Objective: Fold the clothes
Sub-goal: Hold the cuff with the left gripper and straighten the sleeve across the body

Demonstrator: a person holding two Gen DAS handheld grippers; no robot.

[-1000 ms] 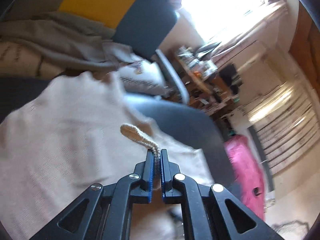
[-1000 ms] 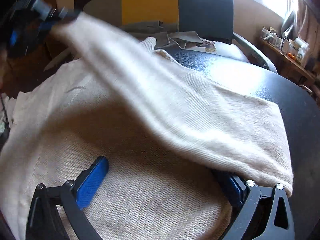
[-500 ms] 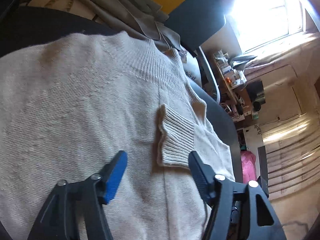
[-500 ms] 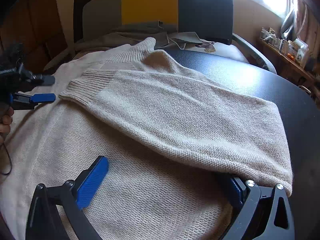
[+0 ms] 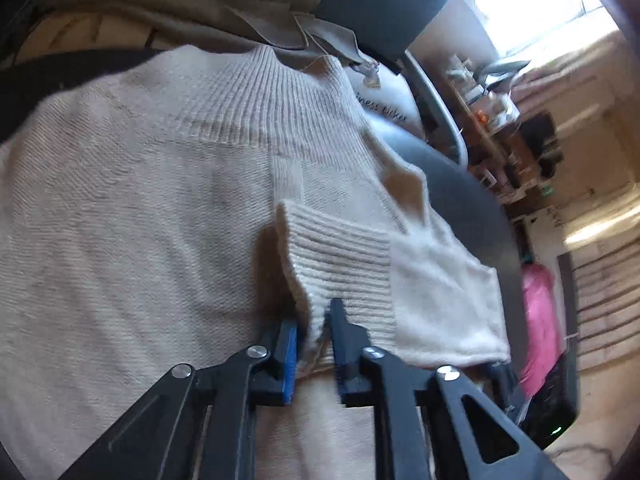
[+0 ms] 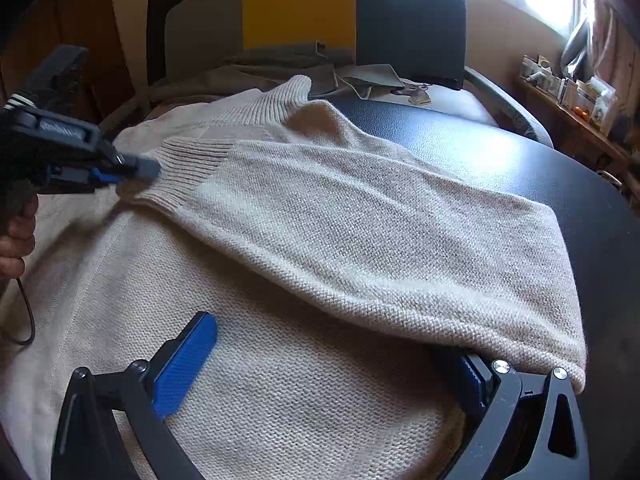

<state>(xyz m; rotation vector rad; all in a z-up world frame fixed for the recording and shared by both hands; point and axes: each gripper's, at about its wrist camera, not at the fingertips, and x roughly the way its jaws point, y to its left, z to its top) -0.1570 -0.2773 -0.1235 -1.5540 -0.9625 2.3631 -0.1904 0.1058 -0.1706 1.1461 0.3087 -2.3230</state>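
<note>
A beige knit sweater (image 5: 140, 220) (image 6: 300, 400) lies flat on a black table, collar away from me. Its sleeve (image 6: 380, 240) is folded across the chest, with the ribbed cuff (image 5: 340, 256) (image 6: 192, 160) lying near the collar. My left gripper (image 5: 316, 320) (image 6: 136, 170) is low at the cuff's near edge. Its jaws are closing, and the cuff's edge stands between them with a little slack. My right gripper (image 6: 328, 344) rests wide open on the sweater's body. Its right finger is tucked under the sleeve's fold, and nothing is pinched.
The black table (image 6: 520, 160) extends to the right of the sweater. Behind it stands a chair (image 6: 300, 4) with a yellow and dark back, draped with a grey garment (image 6: 280, 64). A cluttered shelf (image 6: 580, 96) runs along the right wall. A hand (image 6: 16, 236) holds the left gripper.
The left gripper carried the cuff over, let it drop on the chest and opened wide. It then sank to the cuff's edge and narrowed around it. The right gripper stayed put.
</note>
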